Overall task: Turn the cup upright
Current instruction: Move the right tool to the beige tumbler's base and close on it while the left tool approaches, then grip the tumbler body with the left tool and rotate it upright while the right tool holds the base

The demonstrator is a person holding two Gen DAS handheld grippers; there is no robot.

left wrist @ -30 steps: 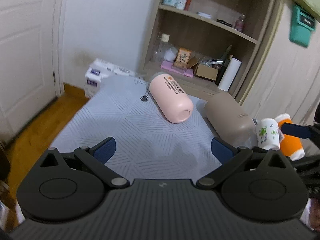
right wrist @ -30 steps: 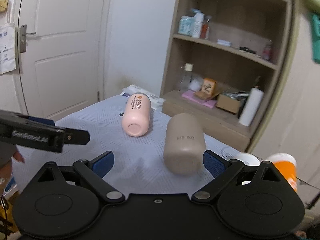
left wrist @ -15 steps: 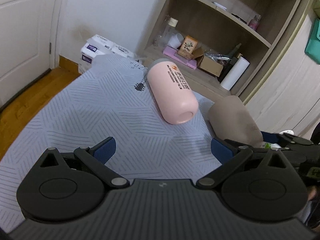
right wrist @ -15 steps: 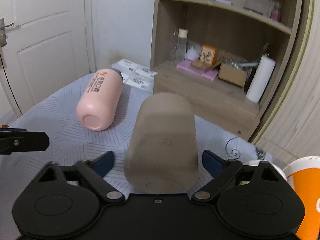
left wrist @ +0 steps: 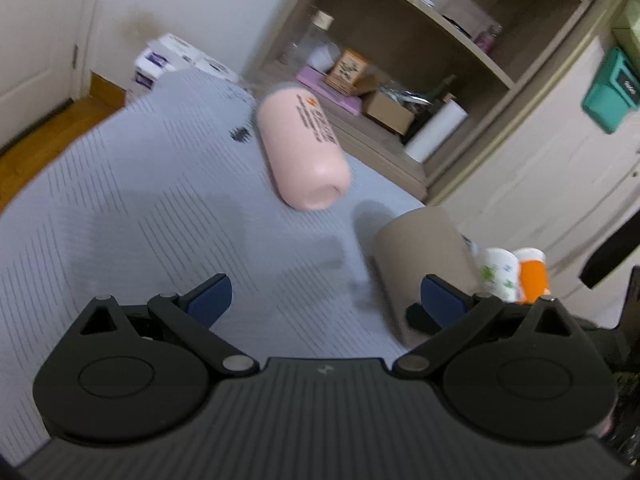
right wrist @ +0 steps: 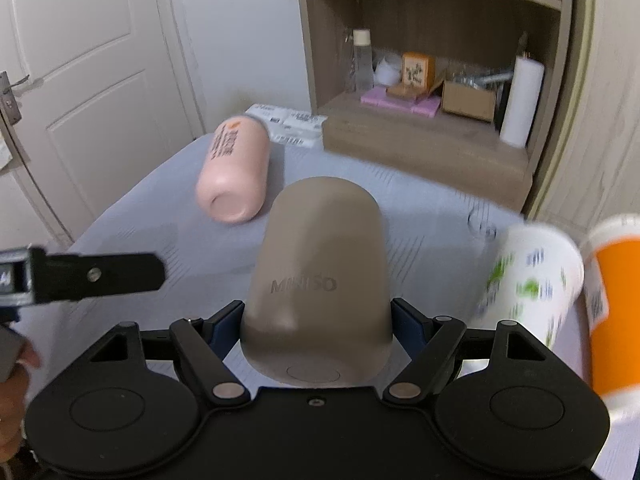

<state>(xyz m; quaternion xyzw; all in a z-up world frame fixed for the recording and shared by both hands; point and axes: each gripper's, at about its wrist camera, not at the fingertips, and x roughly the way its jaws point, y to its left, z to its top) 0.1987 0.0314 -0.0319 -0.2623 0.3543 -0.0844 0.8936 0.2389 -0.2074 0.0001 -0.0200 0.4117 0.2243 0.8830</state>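
A taupe cup (right wrist: 320,280) lies on its side on the grey patterned cloth (right wrist: 168,232), base toward my right gripper (right wrist: 318,326). The right gripper's blue pads (right wrist: 224,326) press both sides of the cup near its base. The cup also shows in the left wrist view (left wrist: 424,256), at the right. A pink cup (left wrist: 304,152) lies on its side farther back, also in the right wrist view (right wrist: 236,172). My left gripper (left wrist: 324,296) is open and empty above the cloth, left of the taupe cup.
A white printed paper cup (right wrist: 528,272) and an orange bottle (right wrist: 616,312) stand at the right of the cloth. A wooden shelf unit (right wrist: 424,148) with boxes and a paper roll stands behind. A white door (right wrist: 80,80) is at the left.
My right gripper moved forward and shut its pads around the taupe cup's base end. My left gripper shifted, bringing the taupe cup closer to its right finger.
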